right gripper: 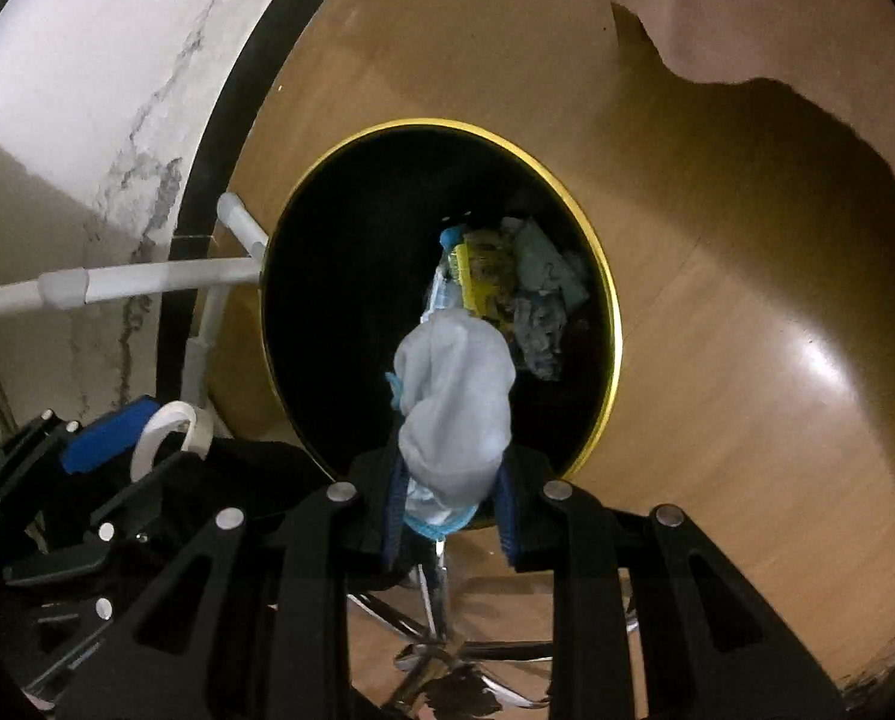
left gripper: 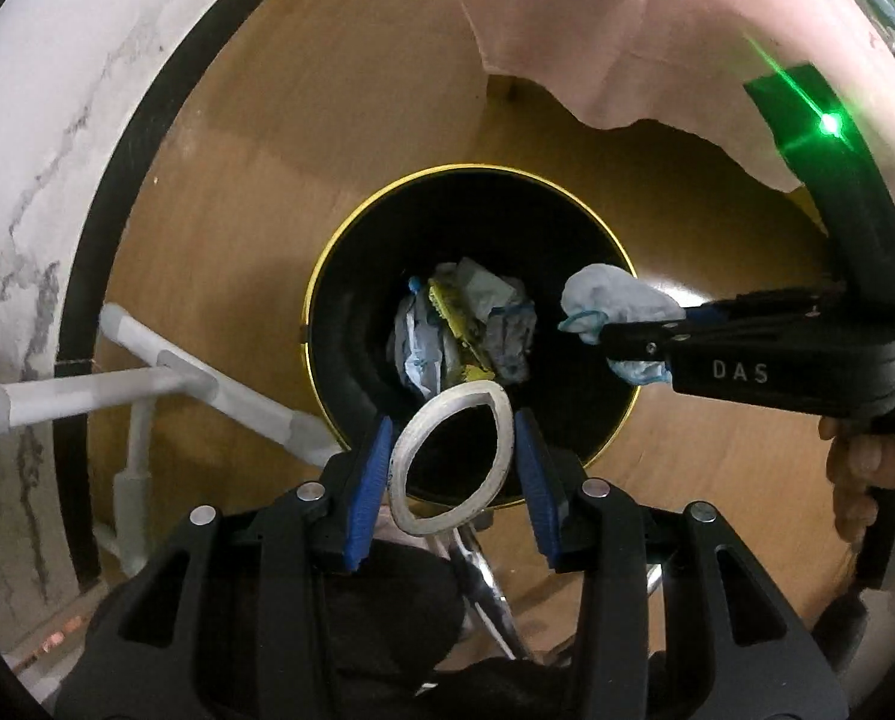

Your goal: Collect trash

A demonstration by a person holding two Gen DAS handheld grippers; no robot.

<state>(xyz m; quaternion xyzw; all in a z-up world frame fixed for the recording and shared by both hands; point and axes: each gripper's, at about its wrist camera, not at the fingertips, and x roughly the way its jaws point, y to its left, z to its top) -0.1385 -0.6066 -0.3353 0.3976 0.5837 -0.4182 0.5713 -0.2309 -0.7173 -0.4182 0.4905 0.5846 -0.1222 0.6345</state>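
While both of your tools hang over the black bin (left gripper: pixel 351 324), each one carries an item. Your left tool (left gripper: pixel 452 468), lower centre of the left wrist view, is clamped on a white tape ring (left gripper: pixel 447 456); the blue pads (left gripper: pixel 370 480) press its sides and squeeze it into an oval. The ring sits over the near rim of the bin.

Your right tool (right gripper: pixel 450 498), bottom centre of the right wrist view, is nearly closed, clamped on a crumpled pale blue mask (right gripper: pixel 456 414). The wad sticks out past the fingertips, over the bin's mouth. In the left wrist view that tool enters from the right edge.

Bin: round, black inside, gold rim (right gripper: pixel 612 324), standing on a wood floor (right gripper: pixel 747 360). Contents at the bottom: a yellow wrapper (right gripper: pixel 486 276), pale crumpled papers (left gripper: pixel 489 291), a clear plastic bottle (right gripper: pixel 441 294) with a blue cap.
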